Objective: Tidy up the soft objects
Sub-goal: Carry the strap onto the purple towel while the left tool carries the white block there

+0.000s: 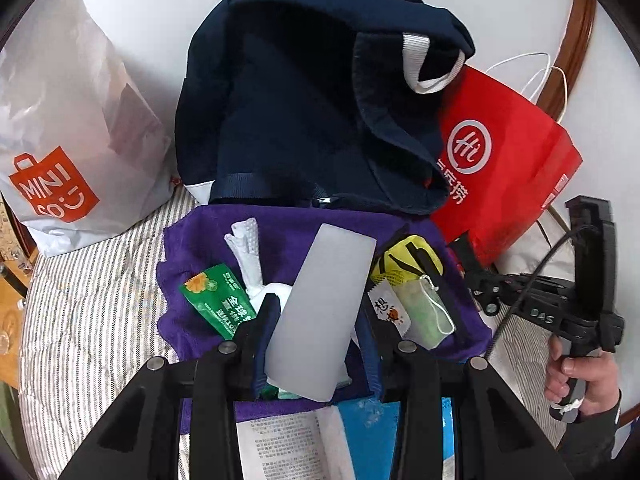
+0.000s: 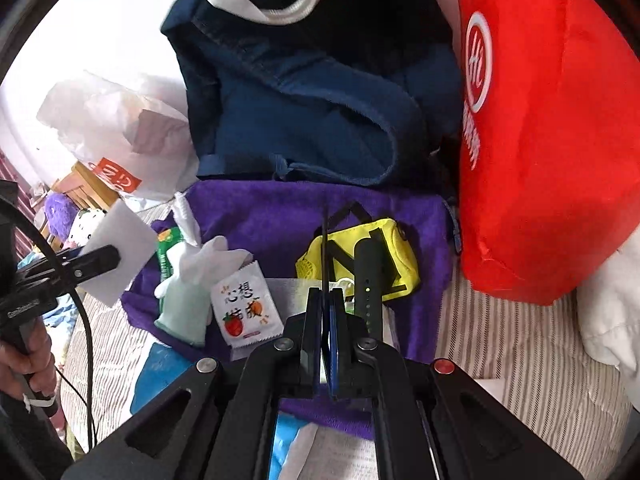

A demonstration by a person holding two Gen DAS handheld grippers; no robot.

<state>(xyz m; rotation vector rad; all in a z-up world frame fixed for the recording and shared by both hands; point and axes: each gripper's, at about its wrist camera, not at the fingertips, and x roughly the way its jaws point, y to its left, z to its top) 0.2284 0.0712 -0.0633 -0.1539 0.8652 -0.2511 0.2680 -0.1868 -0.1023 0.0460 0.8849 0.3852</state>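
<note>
**White foam block held up, ready to go in a bag**

The left tool (image 1: 316, 344) is clamped on the white foam block (image 1: 320, 312), lifted over the purple towel (image 1: 200, 236) on the striped bed. The right tool (image 2: 329, 320) looks pressed together, maybe on something thin. Hold softly, carry it past the yellow pouch (image 2: 360, 256) to the open navy bag (image 1: 304, 120) by the bed's far edge.

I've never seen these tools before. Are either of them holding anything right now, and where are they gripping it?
The left gripper pinches a white foam block at its lower end. The right gripper is shut, holding nothing visible.
</note>
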